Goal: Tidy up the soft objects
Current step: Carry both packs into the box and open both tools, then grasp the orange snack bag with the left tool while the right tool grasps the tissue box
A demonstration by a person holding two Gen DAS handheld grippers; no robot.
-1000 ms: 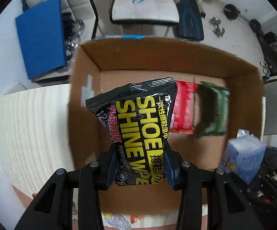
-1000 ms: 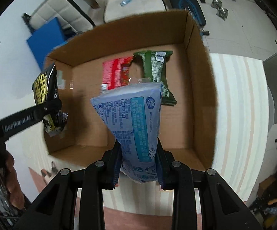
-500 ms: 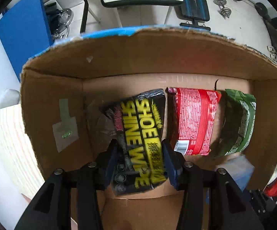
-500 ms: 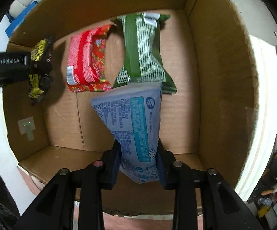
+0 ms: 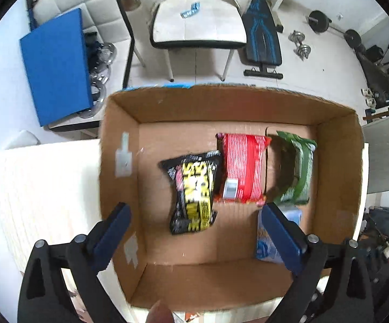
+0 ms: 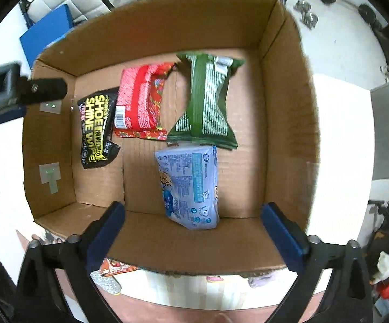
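- Both the left gripper (image 5: 194, 231) and the right gripper (image 6: 193, 224) hang wide open, holding nothing.
- Nearest the right gripper, the blue pack (image 6: 189, 185) lies lengthwise ahead in the cardboard box (image 6: 288, 134).
- Farther: shoe-wipes pack (image 5: 194, 193), red pack (image 5: 241, 167), green pack (image 5: 295, 172) side by side.

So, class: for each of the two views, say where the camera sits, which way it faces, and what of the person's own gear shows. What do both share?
Left wrist: on the left gripper, facing down into the cardboard box; its open blue fingers frame the shoe-wipes pack.
Right wrist: on the right gripper, above the box's near wall, open over the blue wipes pack; the left gripper intrudes at left.
Shared: box, red packet, green packet.
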